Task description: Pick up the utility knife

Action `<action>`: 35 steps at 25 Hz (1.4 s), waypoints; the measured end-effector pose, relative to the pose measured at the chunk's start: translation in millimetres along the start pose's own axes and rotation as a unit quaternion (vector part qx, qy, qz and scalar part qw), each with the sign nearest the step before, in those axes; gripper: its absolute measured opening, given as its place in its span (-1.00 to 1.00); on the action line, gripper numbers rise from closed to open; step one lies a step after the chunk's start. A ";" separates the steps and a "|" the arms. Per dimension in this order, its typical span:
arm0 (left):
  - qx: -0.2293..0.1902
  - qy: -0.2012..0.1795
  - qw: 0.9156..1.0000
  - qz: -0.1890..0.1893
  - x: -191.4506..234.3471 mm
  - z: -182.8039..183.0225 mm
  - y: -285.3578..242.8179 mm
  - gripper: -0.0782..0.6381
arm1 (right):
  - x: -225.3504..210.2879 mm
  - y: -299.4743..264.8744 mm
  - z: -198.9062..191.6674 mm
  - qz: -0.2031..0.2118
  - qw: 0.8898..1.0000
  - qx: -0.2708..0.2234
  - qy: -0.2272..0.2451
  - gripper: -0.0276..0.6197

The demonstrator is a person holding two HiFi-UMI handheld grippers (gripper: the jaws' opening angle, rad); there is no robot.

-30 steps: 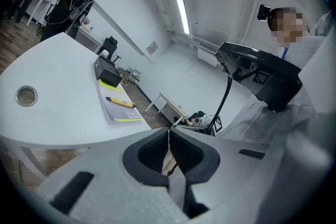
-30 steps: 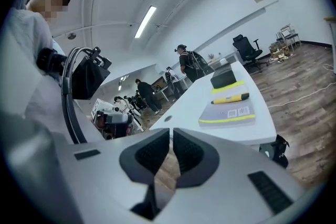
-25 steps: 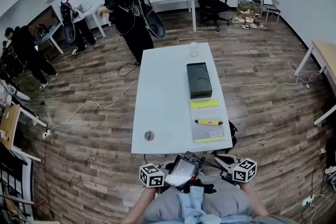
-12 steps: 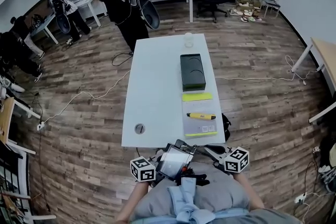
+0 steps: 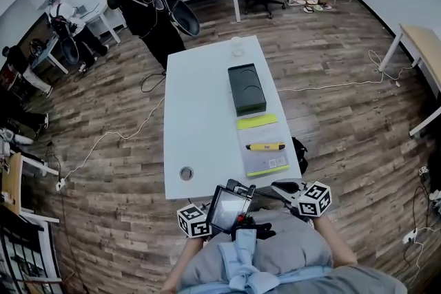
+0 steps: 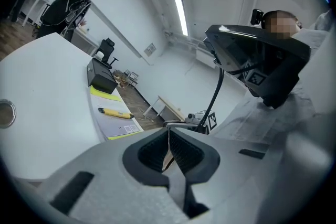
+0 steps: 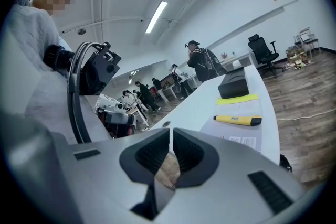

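The yellow utility knife (image 5: 265,146) lies on a grey sheet (image 5: 264,160) at the near right of the white table (image 5: 200,120). It also shows in the left gripper view (image 6: 115,112) and the right gripper view (image 7: 237,120). Both grippers hang close to my body, short of the table's near edge and well away from the knife. My left gripper (image 6: 169,139) is shut with nothing between its pads. My right gripper (image 7: 171,139) is shut and empty too, and its marker cube (image 5: 314,198) sits right of a chest-mounted screen (image 5: 229,208).
A black box (image 5: 247,88) and a yellow strip (image 5: 256,121) lie beyond the knife, with a cup (image 5: 237,46) at the far end. A round grommet (image 5: 186,173) is near left. A person in black (image 5: 141,3) stands past the table. Cables (image 5: 117,138) cross the floor.
The head view has shifted, so the table sits higher and further left in frame. The person in black has stepped left. Both grippers stay shut near my body.
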State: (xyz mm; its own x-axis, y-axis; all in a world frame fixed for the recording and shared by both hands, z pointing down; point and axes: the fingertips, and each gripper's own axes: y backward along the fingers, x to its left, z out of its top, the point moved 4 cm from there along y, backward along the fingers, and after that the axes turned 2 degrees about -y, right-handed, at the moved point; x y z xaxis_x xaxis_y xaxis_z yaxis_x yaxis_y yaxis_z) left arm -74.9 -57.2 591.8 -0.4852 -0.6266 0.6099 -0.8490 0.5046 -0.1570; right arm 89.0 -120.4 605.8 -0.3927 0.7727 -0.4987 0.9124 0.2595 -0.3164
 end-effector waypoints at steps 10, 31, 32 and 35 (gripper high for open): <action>-0.012 0.004 0.999 0.033 12.8 5.3 13.0 -0.73 | -20.5 -5.2 0.1 -0.045 0.997 0.045 0.048 -0.81; -0.009 0.015 0.999 0.046 15.2 -4.0 17.6 -0.73 | -45.0 -36.5 13.2 -0.057 0.958 0.167 0.227 -0.76; -0.009 0.015 0.999 0.046 15.2 -3.7 17.2 -0.73 | -46.9 -37.0 14.0 -0.057 0.956 0.172 0.232 -0.72; -0.006 0.014 0.999 0.046 14.2 -2.3 15.9 -0.73 | -52.5 -38.3 17.9 -0.060 0.947 0.191 0.252 -0.65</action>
State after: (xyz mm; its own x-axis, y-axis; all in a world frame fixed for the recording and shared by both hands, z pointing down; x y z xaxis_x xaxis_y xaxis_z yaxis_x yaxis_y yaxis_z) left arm -94.9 -56.8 599.8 -0.5547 -0.5603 0.6151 -0.7984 0.5664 -0.2040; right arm 72.6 -181.3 629.6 -0.2979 0.9543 -0.0231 0.7189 0.2083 -0.6632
